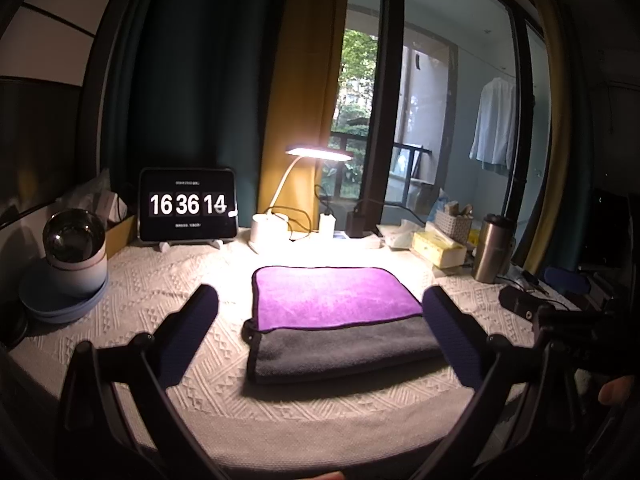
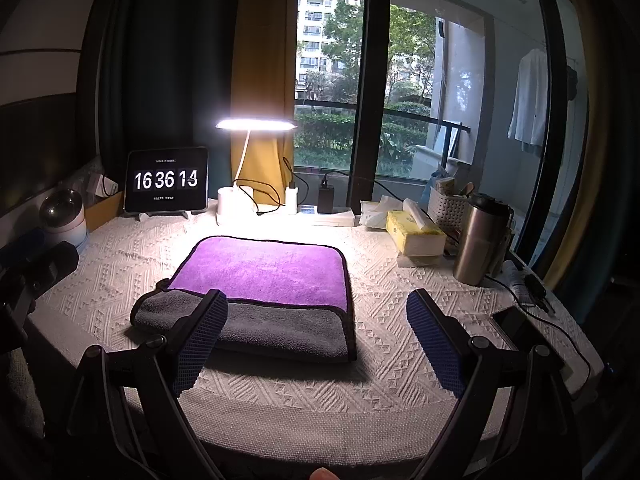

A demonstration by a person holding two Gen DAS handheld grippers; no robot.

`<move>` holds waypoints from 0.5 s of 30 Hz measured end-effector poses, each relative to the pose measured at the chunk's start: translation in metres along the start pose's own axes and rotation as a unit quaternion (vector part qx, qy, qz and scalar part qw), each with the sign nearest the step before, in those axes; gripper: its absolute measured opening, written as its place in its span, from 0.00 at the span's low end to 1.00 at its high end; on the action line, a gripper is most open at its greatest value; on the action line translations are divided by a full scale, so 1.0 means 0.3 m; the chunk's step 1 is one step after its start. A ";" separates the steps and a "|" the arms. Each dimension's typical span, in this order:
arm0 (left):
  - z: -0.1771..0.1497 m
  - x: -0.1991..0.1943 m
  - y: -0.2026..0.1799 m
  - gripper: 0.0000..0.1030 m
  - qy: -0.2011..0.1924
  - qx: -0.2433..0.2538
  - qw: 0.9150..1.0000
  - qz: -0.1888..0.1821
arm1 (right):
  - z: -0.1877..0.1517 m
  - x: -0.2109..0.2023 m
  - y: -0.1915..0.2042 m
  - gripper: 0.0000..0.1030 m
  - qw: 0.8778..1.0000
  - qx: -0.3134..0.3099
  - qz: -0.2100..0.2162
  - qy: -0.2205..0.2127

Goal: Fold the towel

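A towel (image 1: 336, 312), purple on one face and grey on the other, lies folded flat on the white textured tablecloth (image 1: 160, 280). The purple layer covers the far part and a grey strip shows along the near edge. It also shows in the right wrist view (image 2: 260, 284). My left gripper (image 1: 320, 320) is open and empty, held above the table with its fingers on either side of the towel. My right gripper (image 2: 316, 328) is open and empty, hovering over the towel's near right corner. The right gripper's body shows at the right edge of the left wrist view (image 1: 560, 320).
At the back stand a tablet clock (image 1: 187, 205), a lit desk lamp (image 1: 318, 154), chargers with cables, a tissue box (image 2: 414, 232), a basket (image 2: 446, 208) and a steel flask (image 2: 480, 240). A pot on blue plates (image 1: 74, 256) sits at the left. A phone and cable (image 2: 516, 316) lie at the right.
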State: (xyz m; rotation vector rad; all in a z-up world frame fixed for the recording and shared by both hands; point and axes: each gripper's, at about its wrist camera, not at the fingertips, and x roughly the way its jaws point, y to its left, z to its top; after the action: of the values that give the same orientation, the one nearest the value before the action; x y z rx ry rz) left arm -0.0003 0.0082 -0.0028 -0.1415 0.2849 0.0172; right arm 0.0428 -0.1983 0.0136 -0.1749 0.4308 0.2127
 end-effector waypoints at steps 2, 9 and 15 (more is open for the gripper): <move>0.001 0.001 0.001 0.99 -0.001 0.000 1.000 0.001 | 0.001 0.001 0.000 0.91 1.000 0.000 0.000 0.000; -0.002 0.000 0.004 0.99 0.000 -0.002 1.000 0.001 | 0.000 0.007 0.004 0.91 1.000 -0.001 0.002 0.001; -0.003 -0.001 0.006 0.99 0.000 -0.003 1.000 0.001 | -0.001 0.010 0.008 0.91 1.000 -0.001 0.002 0.003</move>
State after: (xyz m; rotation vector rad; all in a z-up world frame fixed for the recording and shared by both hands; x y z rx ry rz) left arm -0.0007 0.0099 -0.0037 -0.1472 0.2854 0.0204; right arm 0.0449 -0.1955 0.0118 -0.1771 0.4361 0.2162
